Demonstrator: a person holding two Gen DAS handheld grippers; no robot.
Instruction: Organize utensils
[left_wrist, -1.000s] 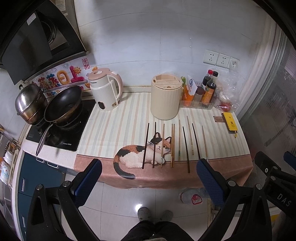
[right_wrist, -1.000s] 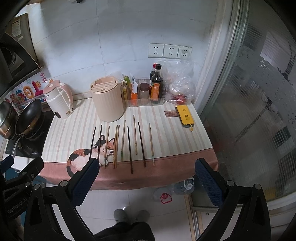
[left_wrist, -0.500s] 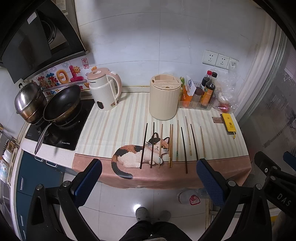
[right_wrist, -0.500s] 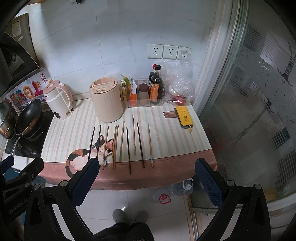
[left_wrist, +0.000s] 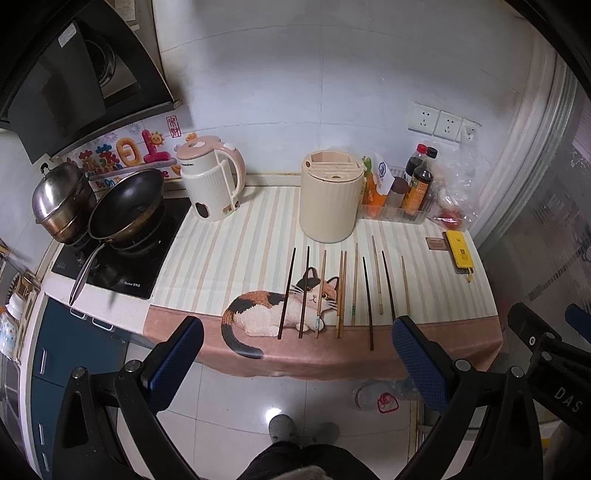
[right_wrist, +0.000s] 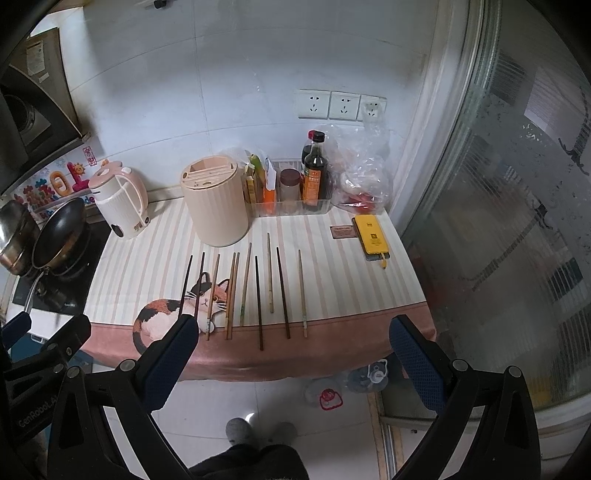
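Note:
Several chopsticks (left_wrist: 341, 293) (right_wrist: 245, 290), some dark and some pale wood, lie side by side on the striped cat-print cloth (left_wrist: 229, 266) (right_wrist: 343, 280) near the counter's front edge. Behind them stands a cream ribbed utensil holder (left_wrist: 330, 197) (right_wrist: 216, 203) with slots in its lid. My left gripper (left_wrist: 295, 341) hangs open above the floor in front of the counter, with nothing between its fingers. My right gripper (right_wrist: 291, 341) is open too, at the same height, short of the chopsticks.
A pink-and-white kettle (left_wrist: 210, 184) stands left of the holder, a wok (left_wrist: 125, 203) and steel pot (left_wrist: 62, 199) on the hob beyond it. A tray of sauce bottles (right_wrist: 299, 188), a plastic bag and a yellow phone (right_wrist: 371, 234) sit at the right. A glass door (right_wrist: 498, 221) borders the right side.
Both views have shifted slightly, and the counter sits a little higher in frame than before. The chopsticks have not moved and both grippers stay open.

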